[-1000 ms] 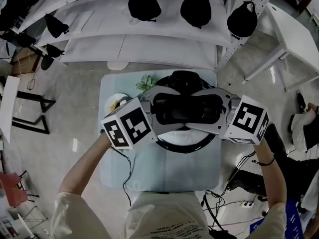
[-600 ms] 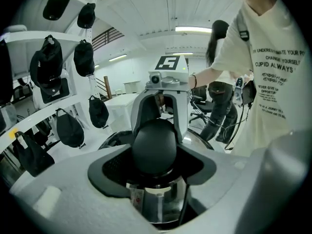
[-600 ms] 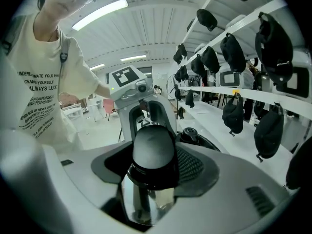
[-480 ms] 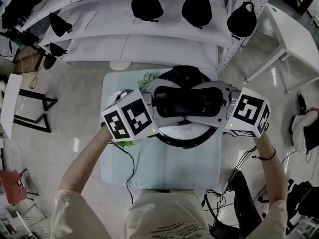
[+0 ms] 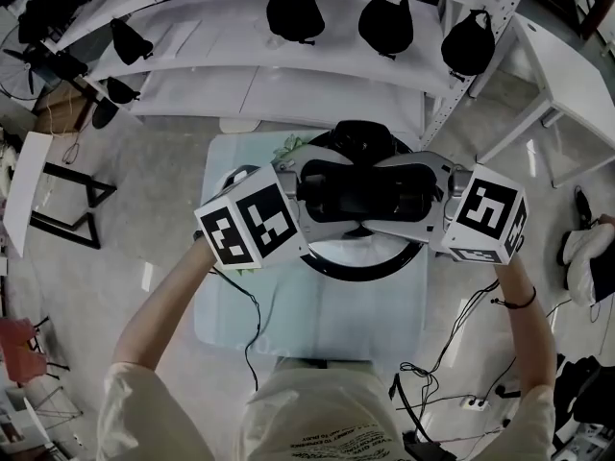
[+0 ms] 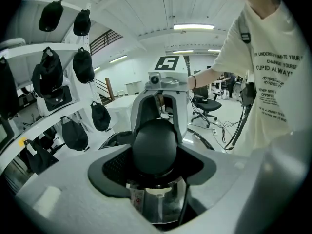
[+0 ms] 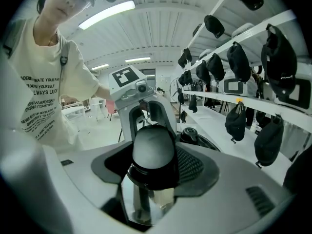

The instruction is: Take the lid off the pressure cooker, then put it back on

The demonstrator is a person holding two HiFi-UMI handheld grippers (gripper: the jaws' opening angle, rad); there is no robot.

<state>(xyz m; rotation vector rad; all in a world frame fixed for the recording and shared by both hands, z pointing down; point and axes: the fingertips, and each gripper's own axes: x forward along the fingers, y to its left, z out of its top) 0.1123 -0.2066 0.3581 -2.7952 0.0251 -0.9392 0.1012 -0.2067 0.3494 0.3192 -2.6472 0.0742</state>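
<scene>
The pressure cooker stands on a small pale table. Its round black rim shows below my grippers. The lid's black knob sits between both pairs of jaws, which come at it from opposite sides. My left gripper is shut on the knob from the left. My right gripper is shut on it from the right. Shiny lid metal shows under the knob. The grippers hide most of the lid.
A green plant and a plate stand on the table at the cooker's left, mostly hidden. A black cable runs over the table's front left. White shelves with black caps stand behind. A white table is at the right.
Both grippers have risen a little together, still clasped on the lid's knob. The head view has shifted slightly.
</scene>
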